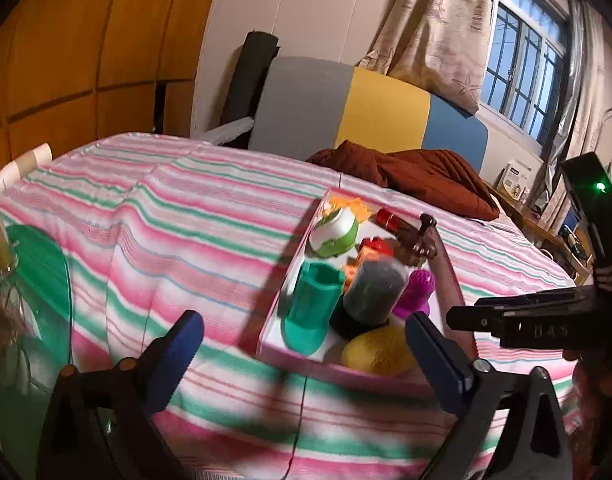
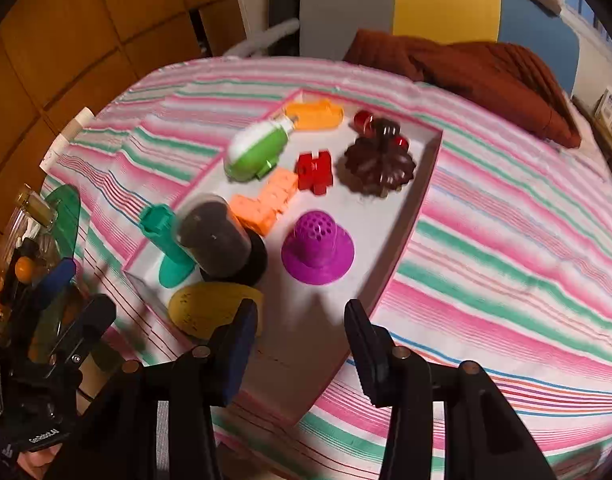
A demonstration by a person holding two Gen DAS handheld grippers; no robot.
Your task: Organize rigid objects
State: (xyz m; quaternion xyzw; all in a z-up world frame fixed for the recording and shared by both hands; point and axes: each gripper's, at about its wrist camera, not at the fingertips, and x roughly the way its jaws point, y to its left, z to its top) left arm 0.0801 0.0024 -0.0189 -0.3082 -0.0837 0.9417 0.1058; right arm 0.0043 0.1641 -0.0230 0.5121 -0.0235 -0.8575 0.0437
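Progress appears near complete: the pink tray just ahead of both tools holds about 10 rigid items, among them a teal cup, purple strainer, brown flower mould and yellow oval piece; none is seen loose on the striped bedspread; left gripper stands wide, empty, its right finger beside the yellow piece; right gripper stands partly open, gripping nothing, above the tray's near corner.

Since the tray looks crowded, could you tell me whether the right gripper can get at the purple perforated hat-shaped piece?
Probably yes: the right gripper is empty, and bare tray floor lies before the purple piece.
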